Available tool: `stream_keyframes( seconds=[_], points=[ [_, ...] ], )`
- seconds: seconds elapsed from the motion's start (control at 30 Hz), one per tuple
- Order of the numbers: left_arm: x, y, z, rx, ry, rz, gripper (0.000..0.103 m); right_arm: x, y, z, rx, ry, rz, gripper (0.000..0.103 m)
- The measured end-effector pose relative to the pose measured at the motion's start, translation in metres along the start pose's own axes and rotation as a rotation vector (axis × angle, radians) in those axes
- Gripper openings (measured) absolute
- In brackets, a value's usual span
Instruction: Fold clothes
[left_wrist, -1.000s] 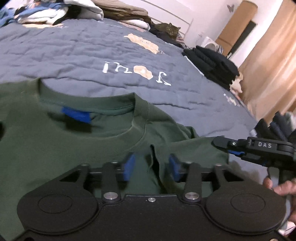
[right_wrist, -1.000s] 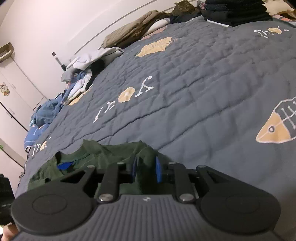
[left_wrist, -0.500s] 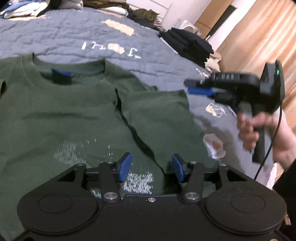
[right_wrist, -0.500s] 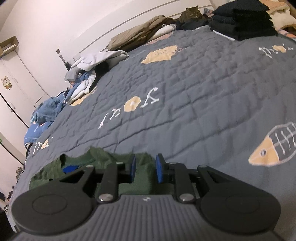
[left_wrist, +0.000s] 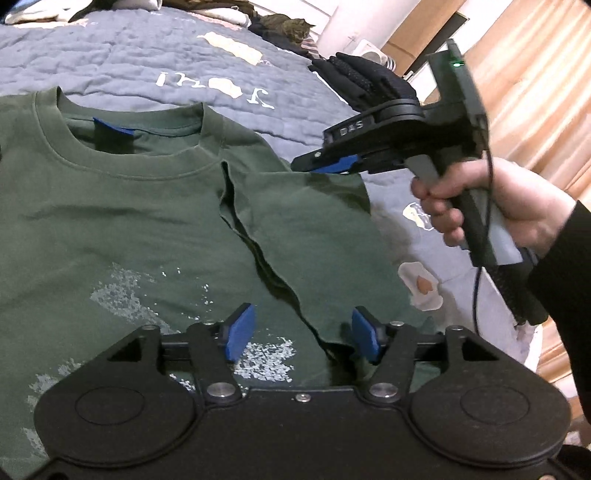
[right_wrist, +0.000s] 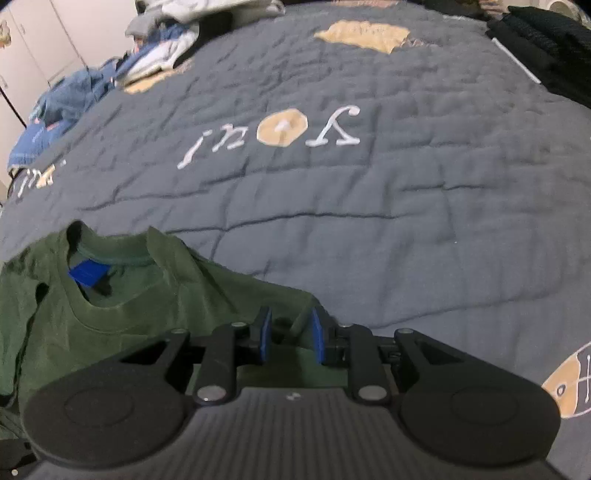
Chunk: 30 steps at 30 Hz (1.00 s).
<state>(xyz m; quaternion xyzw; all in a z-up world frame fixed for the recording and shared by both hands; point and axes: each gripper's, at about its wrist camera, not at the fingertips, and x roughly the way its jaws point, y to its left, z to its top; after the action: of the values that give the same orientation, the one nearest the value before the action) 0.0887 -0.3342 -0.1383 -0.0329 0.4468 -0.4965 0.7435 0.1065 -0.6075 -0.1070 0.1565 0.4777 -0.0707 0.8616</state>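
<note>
From my left hand-held gripper (left_wrist: 299, 338), its jaws opening and empty, the green shirt (left_wrist: 110, 229) lies flat on the bed (left_wrist: 147, 55) — sleeve folded in. My right hand-held gripper (right_wrist: 290, 339) hovers narrowly parted, gripping nothing — probably readying another fold.

The green T-shirt (left_wrist: 122, 229) ran off the left wrist picture at nine o'clock and vanished at six o'clock beneath the left gripper (left_wrist: 301, 334), so its hem and far sleeve could not be seen. From that side the right gripper (left_wrist: 325, 164) showed only edge-on, its jaw gap not readable there, and the sleeve (left_wrist: 565, 280) of the person holding it was cut off at three o'clock. At twelve o'clock something striped and brown (left_wrist: 291, 27) lay too small and soft to name, and the pile of clothes (right_wrist: 110, 70) at eleven o'clock in the right wrist view was blurred.
</note>
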Motion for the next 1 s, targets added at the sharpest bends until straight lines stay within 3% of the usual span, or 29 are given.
stream_keyframes(
  seconds=[0.17, 0.27, 0.4, 0.6, 0.67, 0.83, 1.0],
  points=[
    [-0.001, -0.004, -0.005, 0.016, 0.001, 0.001, 0.059, 0.008, 0.009, 0.003, -0.082, 0.040, -0.060, 0.022],
    [-0.001, -0.005, -0.006, 0.021, 0.001, 0.002, 0.059, 0.013, 0.018, -0.001, -0.180, 0.056, -0.163, 0.019],
    [0.000, -0.003, -0.005, 0.016, 0.004, 0.000, 0.059, 0.010, 0.012, -0.003, -0.175, 0.053, -0.153, 0.008],
    [-0.001, -0.003, -0.004, 0.015, 0.012, -0.002, 0.059, -0.015, -0.005, 0.007, -0.082, -0.060, -0.143, 0.000],
    [-0.002, -0.003, -0.005, 0.015, 0.014, -0.004, 0.059, -0.024, -0.011, 0.013, -0.080, -0.137, -0.250, 0.000],
    [-0.001, -0.003, -0.004, 0.004, 0.015, -0.011, 0.059, -0.029, -0.039, 0.022, 0.024, -0.106, -0.101, 0.000],
    [-0.001, -0.002, -0.002, -0.012, 0.019, -0.032, 0.064, -0.023, -0.025, 0.019, -0.022, -0.030, -0.038, 0.004]
  ],
)
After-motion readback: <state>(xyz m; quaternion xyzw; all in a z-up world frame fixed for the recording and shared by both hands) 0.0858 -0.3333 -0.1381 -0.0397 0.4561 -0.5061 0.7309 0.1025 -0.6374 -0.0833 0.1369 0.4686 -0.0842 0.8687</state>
